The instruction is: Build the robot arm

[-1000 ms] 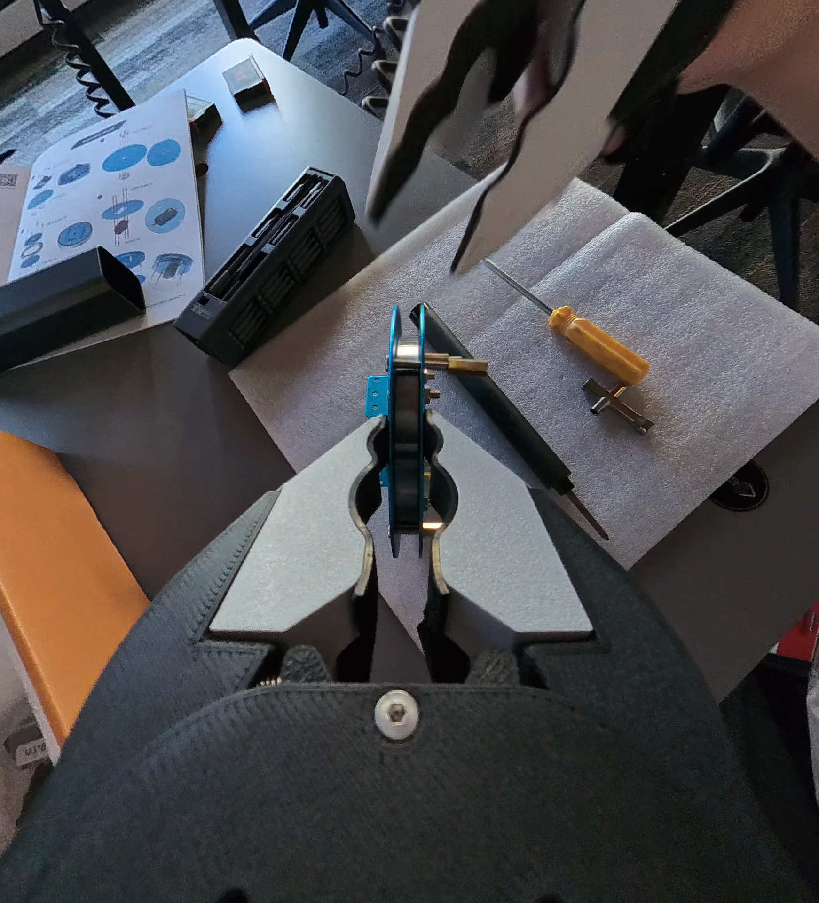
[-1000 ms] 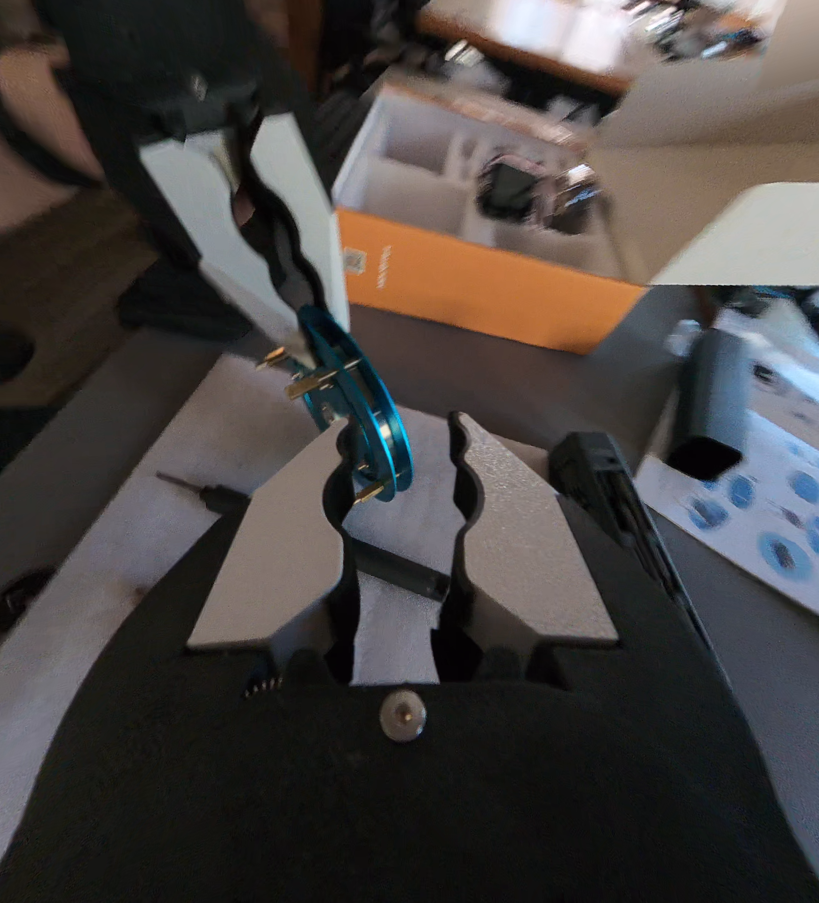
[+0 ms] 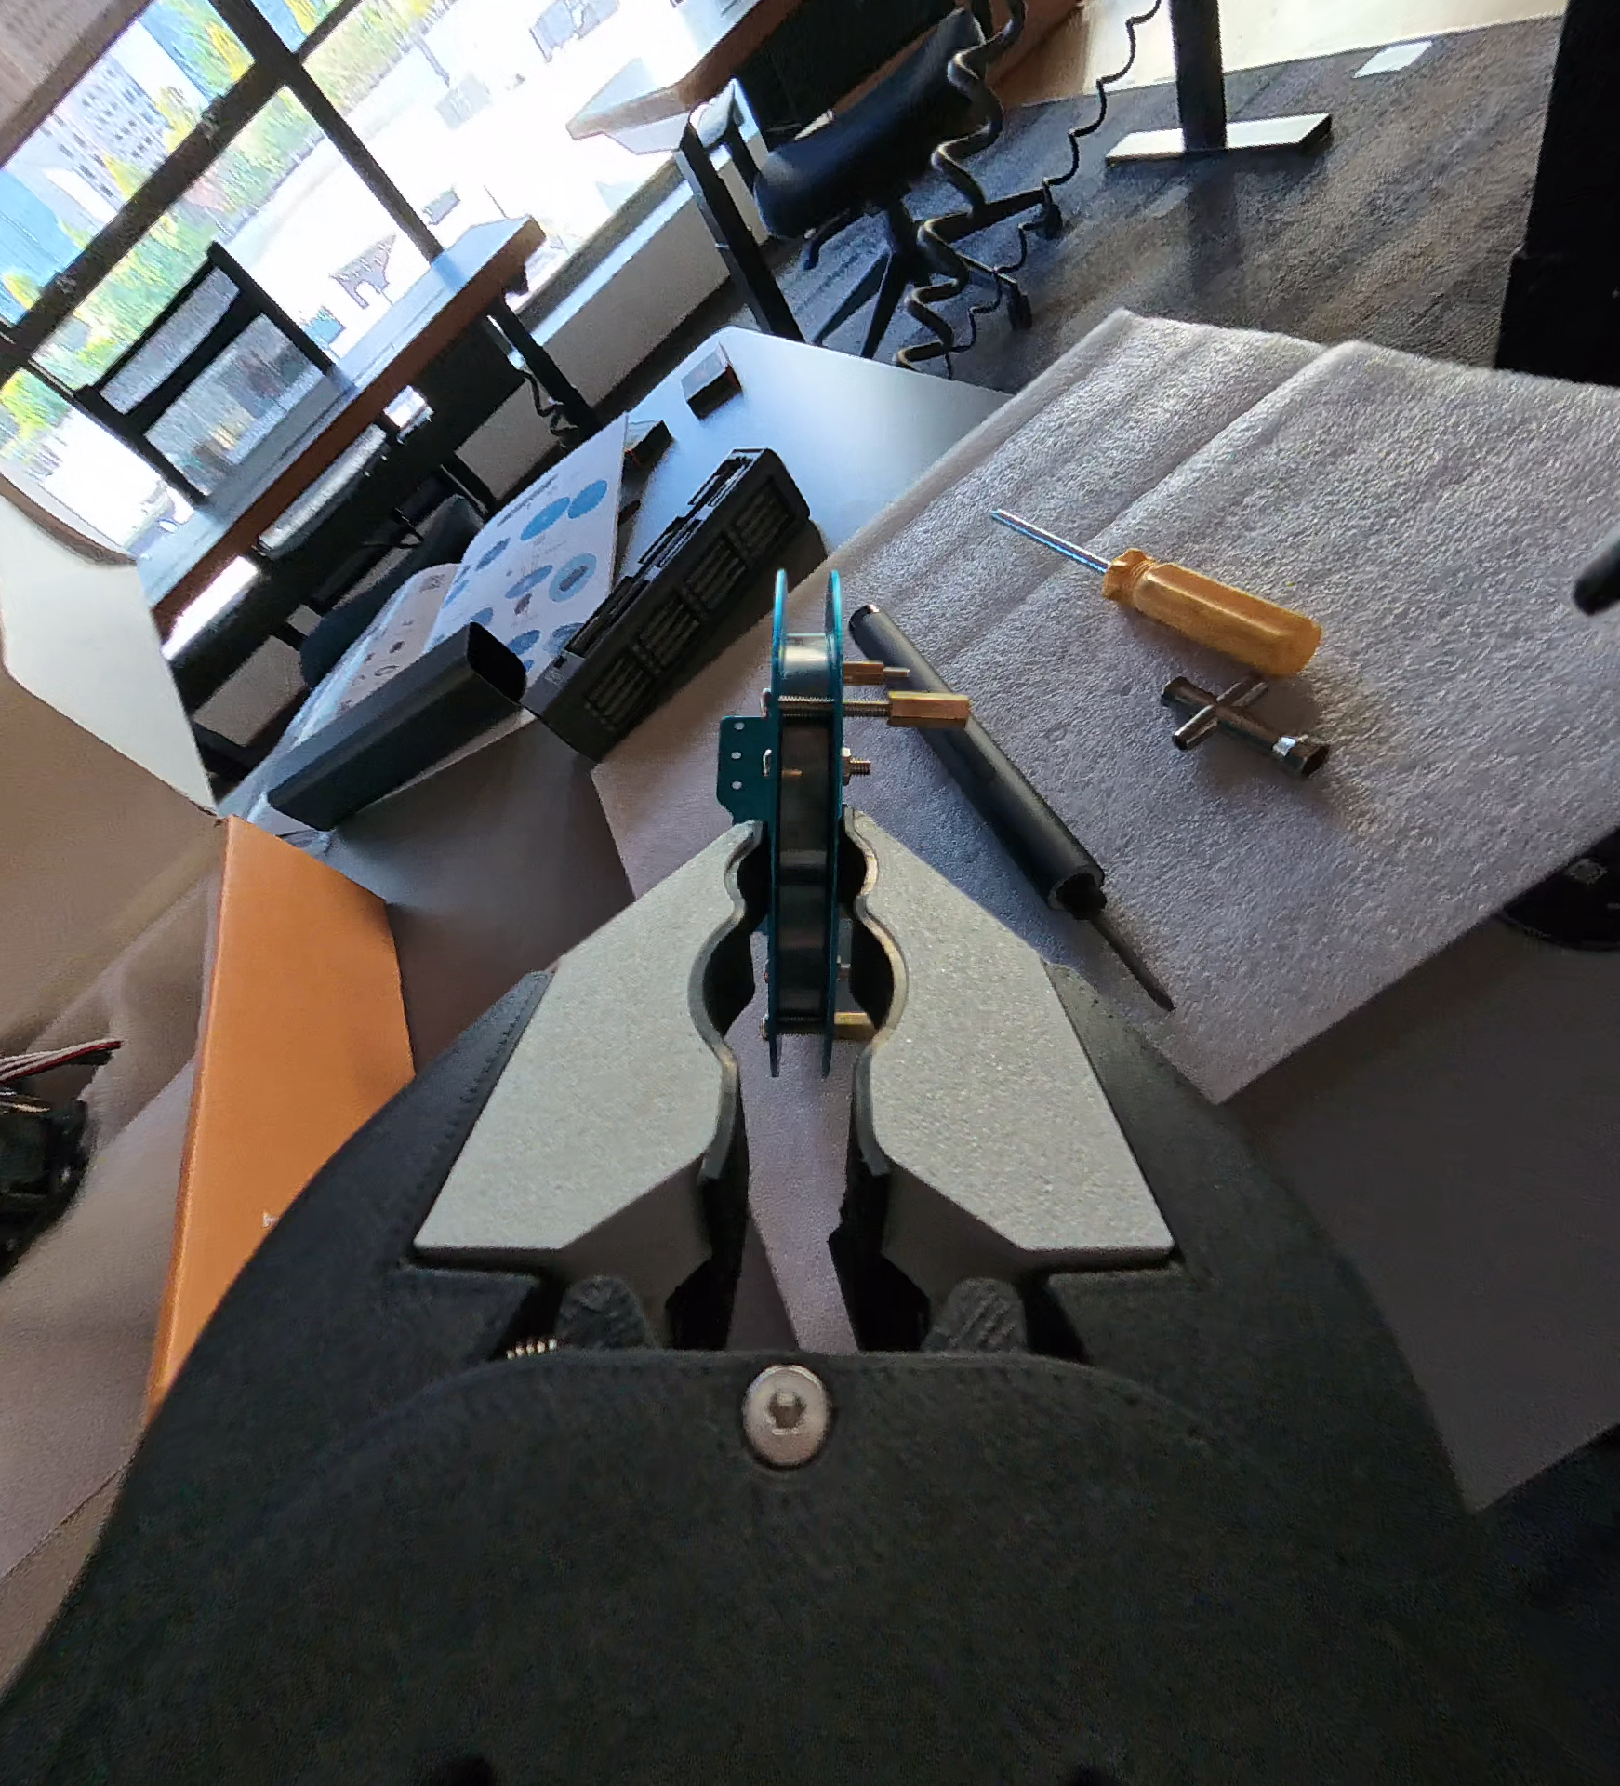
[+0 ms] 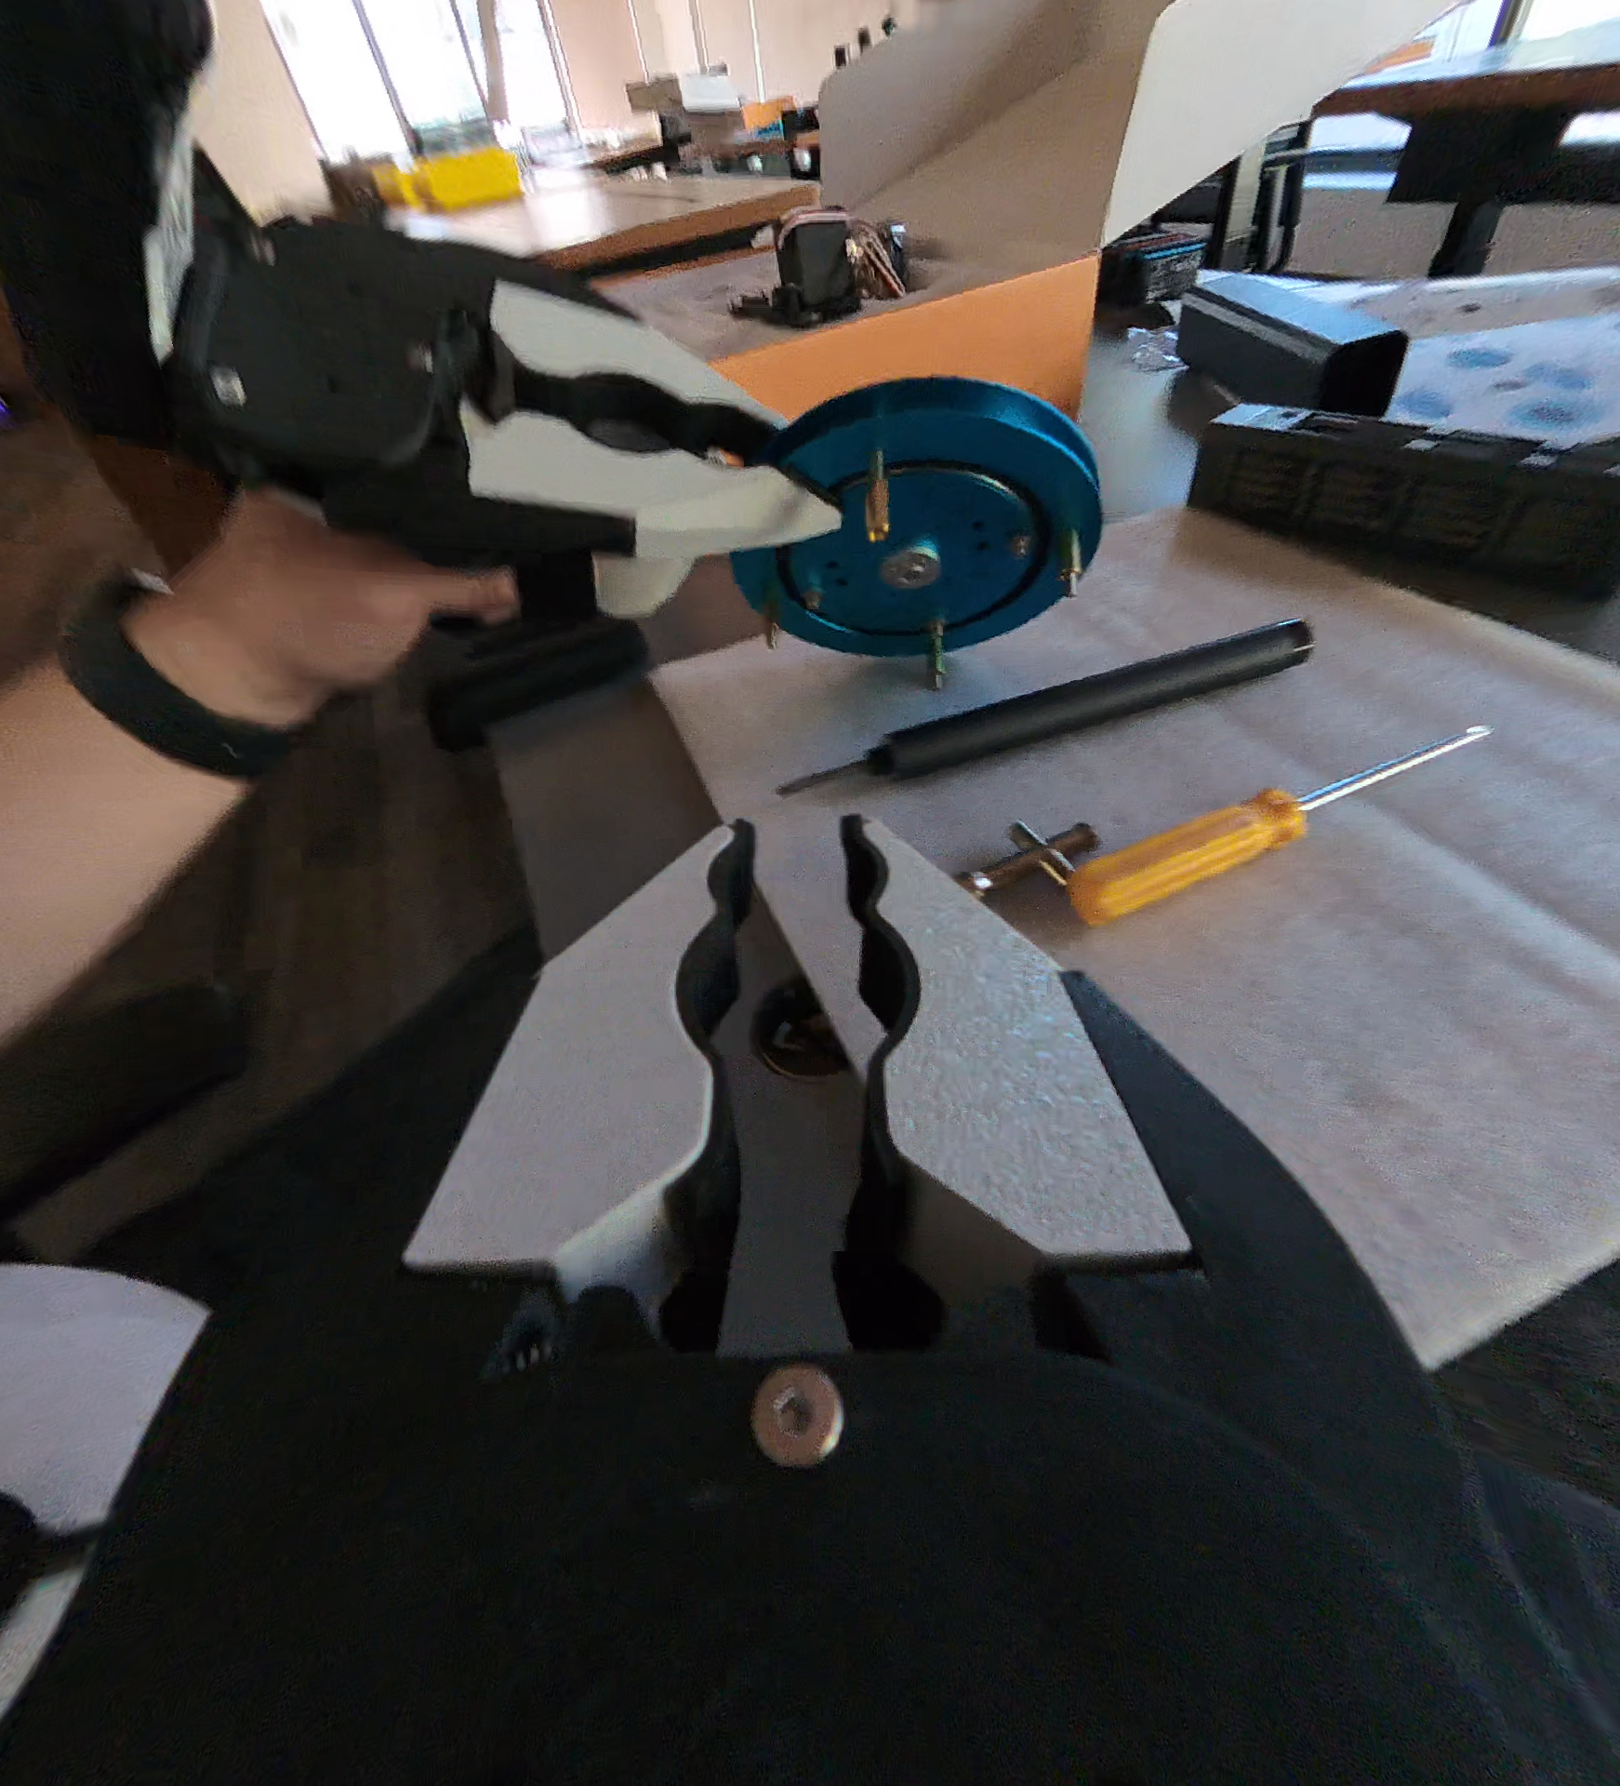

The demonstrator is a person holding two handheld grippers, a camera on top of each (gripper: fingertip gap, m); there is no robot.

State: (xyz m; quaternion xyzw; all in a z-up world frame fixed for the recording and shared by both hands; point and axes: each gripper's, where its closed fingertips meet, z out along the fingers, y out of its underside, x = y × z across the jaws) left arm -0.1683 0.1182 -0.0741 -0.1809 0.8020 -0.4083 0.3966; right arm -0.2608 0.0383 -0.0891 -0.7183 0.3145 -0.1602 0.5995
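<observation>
My left gripper point(image 3: 801, 850) is shut on a blue metal disc assembly point(image 3: 804, 773) with brass standoffs, held on edge above the table. In the right wrist view the same disc point(image 4: 922, 517) hangs from the left gripper point(image 4: 787, 483) above the white foam sheet point(image 4: 1367, 966). My right gripper point(image 4: 795, 841) is open and empty, low over the sheet's near edge. A black pen-shaped screwdriver point(image 4: 1086, 701), a yellow-handled screwdriver point(image 4: 1193, 850) and a small cross wrench point(image 4: 1028, 860) lie on the sheet ahead of it; all three also show in the left wrist view point(image 3: 980, 773), point(image 3: 1212, 619), point(image 3: 1241, 725).
An open orange cardboard box point(image 3: 294, 995) with black parts inside stands at the left. A black bit case point(image 3: 681, 599), a black sleeve point(image 3: 400, 734) and an instruction sheet point(image 3: 545, 551) lie on the grey table behind. Office chairs and desks stand beyond. My hands' fingertips stand some 12 cm from each other. The small cross wrench point(image 4: 1028, 860) lies around 9 cm away from my right fingertips. Seen from the left wrist view point(image 3: 1211, 736) as well. The yellow-handled screwdriver point(image 4: 1193, 850) lies around 10 cm away from my right fingertips.
My right gripper has pulled back from the disc to the sheet's near edge. My left gripper has tilted up with the disc still in it.
</observation>
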